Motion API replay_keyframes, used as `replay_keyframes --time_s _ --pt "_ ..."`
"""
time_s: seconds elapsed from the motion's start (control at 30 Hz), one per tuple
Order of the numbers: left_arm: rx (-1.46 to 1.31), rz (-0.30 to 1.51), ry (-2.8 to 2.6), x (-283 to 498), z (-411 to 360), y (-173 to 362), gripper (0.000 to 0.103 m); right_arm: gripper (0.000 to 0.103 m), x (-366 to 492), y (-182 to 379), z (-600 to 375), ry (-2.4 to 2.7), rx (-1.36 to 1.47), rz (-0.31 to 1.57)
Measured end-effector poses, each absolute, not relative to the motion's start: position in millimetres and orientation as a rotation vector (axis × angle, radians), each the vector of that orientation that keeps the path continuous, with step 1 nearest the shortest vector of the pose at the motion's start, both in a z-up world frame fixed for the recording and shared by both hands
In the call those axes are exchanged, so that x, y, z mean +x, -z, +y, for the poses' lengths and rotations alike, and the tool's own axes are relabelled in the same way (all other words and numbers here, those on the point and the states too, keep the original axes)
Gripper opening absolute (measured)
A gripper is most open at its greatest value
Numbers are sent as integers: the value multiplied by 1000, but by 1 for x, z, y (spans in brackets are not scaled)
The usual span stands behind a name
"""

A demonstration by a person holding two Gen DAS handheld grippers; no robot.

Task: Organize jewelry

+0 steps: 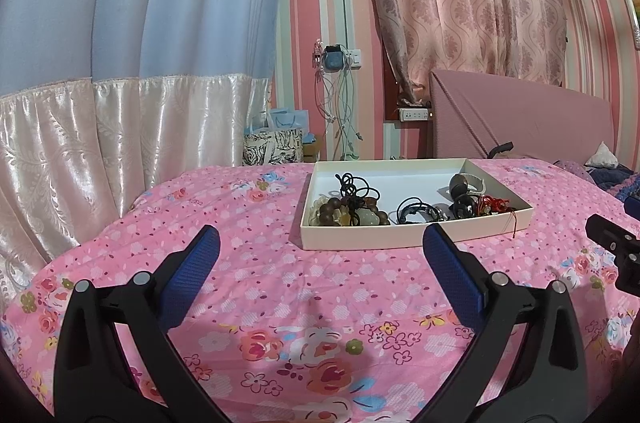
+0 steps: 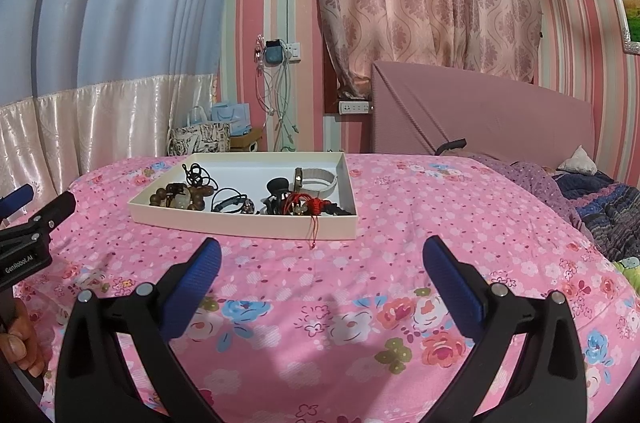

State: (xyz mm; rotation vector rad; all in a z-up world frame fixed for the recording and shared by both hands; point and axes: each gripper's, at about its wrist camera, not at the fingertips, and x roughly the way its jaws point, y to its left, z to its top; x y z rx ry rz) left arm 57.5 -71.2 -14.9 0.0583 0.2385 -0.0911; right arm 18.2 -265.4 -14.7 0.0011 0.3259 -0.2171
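Two spread tongs (image 1: 320,243) facing box (image 1: 416,237)

The bed (image 1: 280,287) is covered in a soft, matt pink cloth printed with flowers, slightly quilted and creased. On it sits a shallow tray (image 1: 360,237) that looks like matt cream cardboard, smooth-walled with a white inside. In it lie brown beads (image 1: 340,209) with a dull wooden sheen, a pale glossy stone among them, black cords (image 1: 352,185) and a red woven cord (image 2: 314,207), rough and matt. The left tongs (image 1: 320,251) and right tongs (image 2: 322,263) are smooth matt black plastic with blue pads (image 1: 452,271) finely ribbed like rubber, and small shiny metal pins. The lower curtain (image 1: 120,127) is glossy satin; the headboard (image 2: 480,119) is matt ribbed fabric.
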Motion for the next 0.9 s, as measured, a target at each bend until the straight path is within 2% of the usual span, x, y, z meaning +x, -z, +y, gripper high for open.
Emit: replay_keyframes --time_s 0.9 --pt "64 244 100 60 -73 15 100 101 19 11 -265 211 -6 333"
